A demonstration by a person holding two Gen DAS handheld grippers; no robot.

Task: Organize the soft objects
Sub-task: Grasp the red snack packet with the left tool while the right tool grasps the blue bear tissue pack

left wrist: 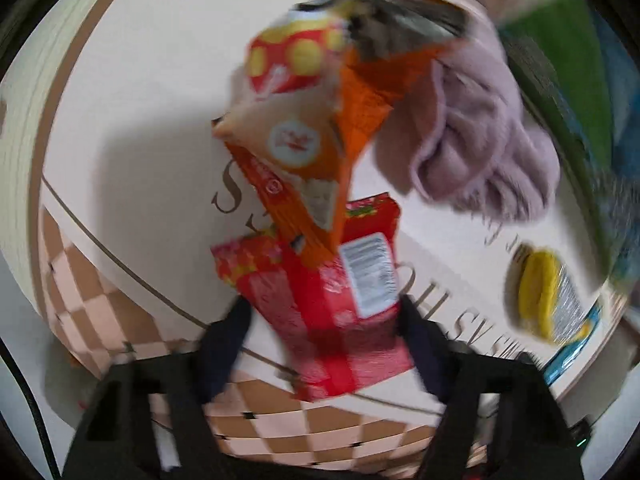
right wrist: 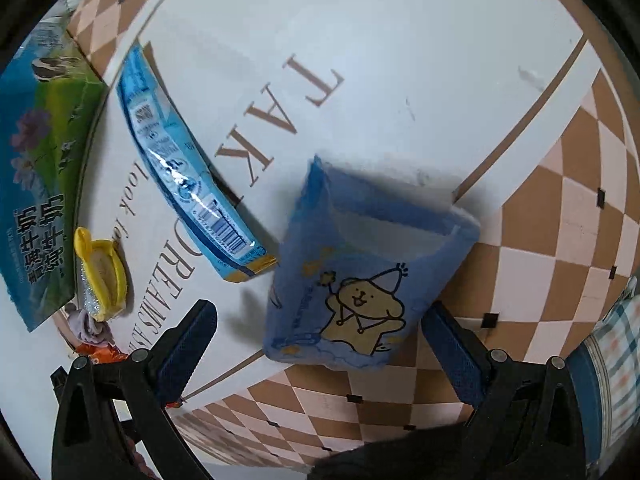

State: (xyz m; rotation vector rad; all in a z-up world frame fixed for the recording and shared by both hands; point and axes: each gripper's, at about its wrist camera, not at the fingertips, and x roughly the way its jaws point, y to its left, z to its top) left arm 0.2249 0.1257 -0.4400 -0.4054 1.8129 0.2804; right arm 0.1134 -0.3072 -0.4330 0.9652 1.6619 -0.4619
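In the left wrist view my left gripper (left wrist: 324, 316) has its fingers wide apart, with a red snack packet (left wrist: 336, 304) lying between them; an orange snack bag (left wrist: 320, 128) overlaps it further out. A crumpled mauve towel (left wrist: 480, 128) lies beyond on the right. In the right wrist view my right gripper (right wrist: 320, 336) is open around a folded blue cloth with a cartoon star (right wrist: 368, 272), which lies on the table mat's edge. The fingers do not touch it.
The white mat (right wrist: 400, 40) with brown lettering has a checkered border. A blue wrapped packet (right wrist: 184, 168), a yellow-lidded item (right wrist: 100, 272) and a green-blue box (right wrist: 40, 168) lie left of the cloth. A plaid fabric (right wrist: 616, 344) is at the right edge.
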